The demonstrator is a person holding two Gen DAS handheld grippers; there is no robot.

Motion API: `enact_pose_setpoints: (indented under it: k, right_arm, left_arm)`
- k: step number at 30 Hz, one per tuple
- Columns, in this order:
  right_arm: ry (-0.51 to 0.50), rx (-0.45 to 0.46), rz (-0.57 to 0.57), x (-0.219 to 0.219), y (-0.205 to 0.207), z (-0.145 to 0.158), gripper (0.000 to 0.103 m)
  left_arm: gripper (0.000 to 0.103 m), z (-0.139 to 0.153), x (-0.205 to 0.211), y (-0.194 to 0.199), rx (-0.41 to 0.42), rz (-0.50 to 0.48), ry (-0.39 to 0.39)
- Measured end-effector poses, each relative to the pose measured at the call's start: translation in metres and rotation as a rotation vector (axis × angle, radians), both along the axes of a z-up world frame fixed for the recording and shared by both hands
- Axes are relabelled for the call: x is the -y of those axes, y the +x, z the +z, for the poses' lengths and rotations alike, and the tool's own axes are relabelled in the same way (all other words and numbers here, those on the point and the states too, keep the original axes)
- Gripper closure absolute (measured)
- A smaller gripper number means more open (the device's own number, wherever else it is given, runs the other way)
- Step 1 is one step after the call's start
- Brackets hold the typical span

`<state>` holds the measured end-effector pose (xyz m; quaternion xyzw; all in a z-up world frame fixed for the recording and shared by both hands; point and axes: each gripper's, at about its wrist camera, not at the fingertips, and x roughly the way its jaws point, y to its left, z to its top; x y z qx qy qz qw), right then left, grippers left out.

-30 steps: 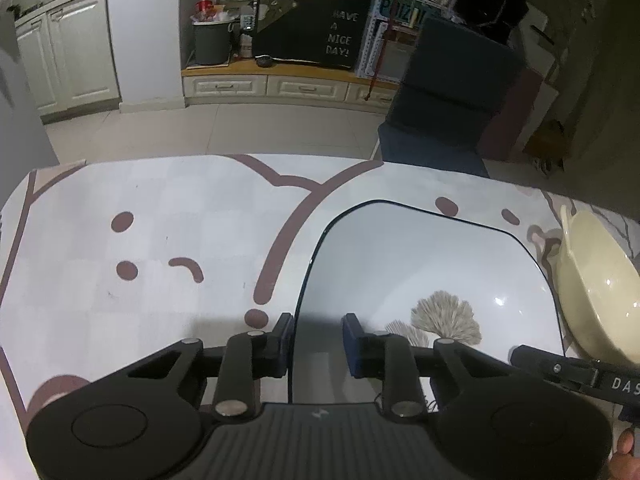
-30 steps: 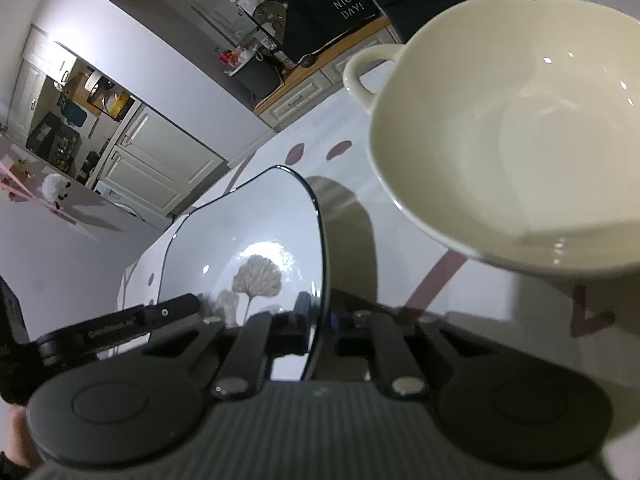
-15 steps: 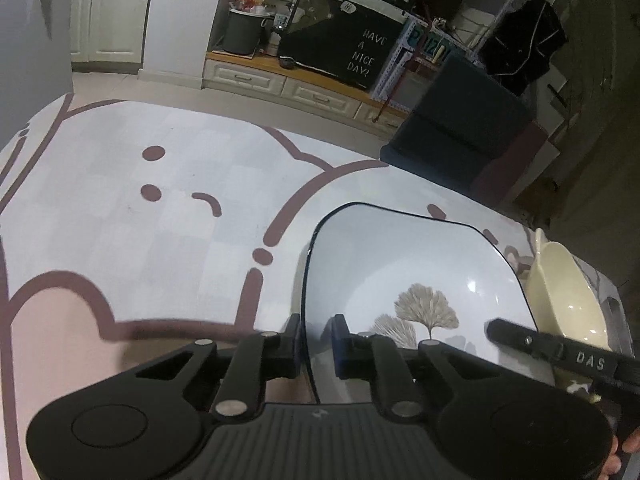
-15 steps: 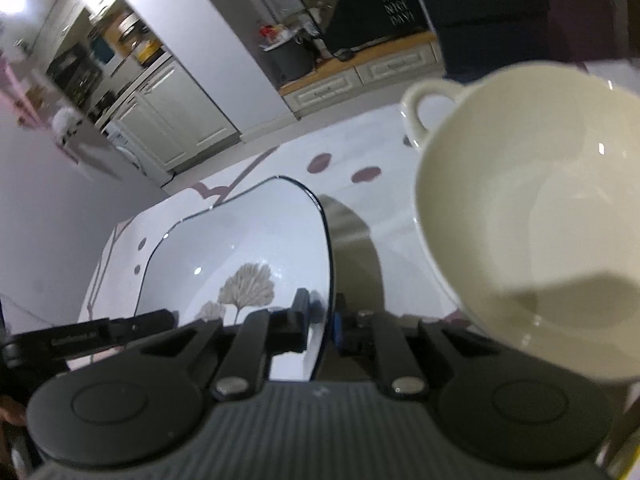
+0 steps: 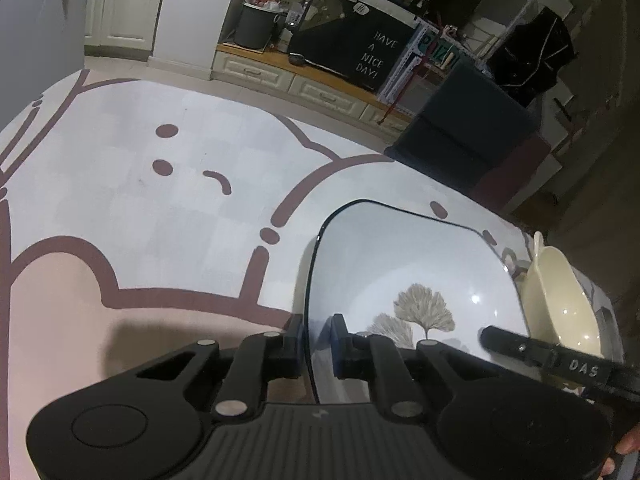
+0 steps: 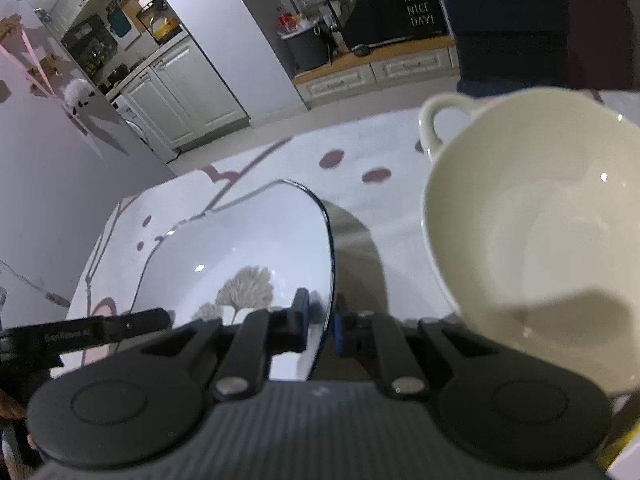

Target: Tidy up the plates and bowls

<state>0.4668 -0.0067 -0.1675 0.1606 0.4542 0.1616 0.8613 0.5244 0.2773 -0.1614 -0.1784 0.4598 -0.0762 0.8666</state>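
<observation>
Gripping the white plate [image 5: 416, 264] by two opposite rims looks like the step here: the left gripper [image 5: 318, 338] has just been closing, its jaws now pinched over the plate's dark-edged left rim, and the right gripper [image 6: 320, 316] is clamped on the right rim. The plate sits over the patterned tablecloth [image 5: 160, 208], tilted a bit, with the cream bowl [image 6: 536, 232] just beside it on the right. I'd say keep both hands level with each other so the plate doesn't twist in the pads, lift slowly, and watch that bowl's handle, since swinging right could clip it.
</observation>
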Motion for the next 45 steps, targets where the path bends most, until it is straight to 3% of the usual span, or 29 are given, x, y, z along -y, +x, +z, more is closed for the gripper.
enact_pose_setpoints:
  k: [8, 13, 16, 22, 30, 34, 36, 45]
  right_arm:
    - [-0.019, -0.022, 0.048, -0.007, 0.011, -0.003, 0.078]
    - [-0.038, -0.046, 0.077, -0.008, 0.014, -0.001, 0.078]
    - [-0.098, -0.052, 0.139, -0.014, 0.018, 0.002, 0.08]
    - [-0.203, -0.017, 0.233, -0.033, 0.03, 0.005, 0.079]
    - [-0.157, -0.05, 0.379, -0.061, 0.051, -0.002, 0.081]
    - [-0.083, -0.085, 0.35, -0.048, 0.079, -0.005, 0.074]
    - [-0.018, -0.152, 0.374, -0.042, 0.091, -0.013, 0.078]
    - [0.025, -0.17, 0.472, -0.039, 0.098, -0.022, 0.088]
  left_arm:
    - [0.092, -0.001, -0.01, 0.004, -0.037, -0.036, -0.028]
    - [0.094, -0.004, -0.018, 0.002, -0.033, -0.052, -0.072]
    - [0.094, -0.005, -0.02, 0.001, -0.035, -0.048, -0.091]
    - [0.094, -0.001, -0.023, -0.008, -0.03, -0.018, -0.05]
    - [0.094, -0.001, -0.052, -0.023, -0.04, 0.051, -0.078]
    - [0.095, -0.005, -0.057, -0.024, -0.032, 0.069, -0.118]
    - [0.095, -0.008, -0.059, -0.024, -0.027, 0.071, -0.14]
    - [0.094, -0.01, -0.06, -0.019, -0.027, 0.036, -0.139]
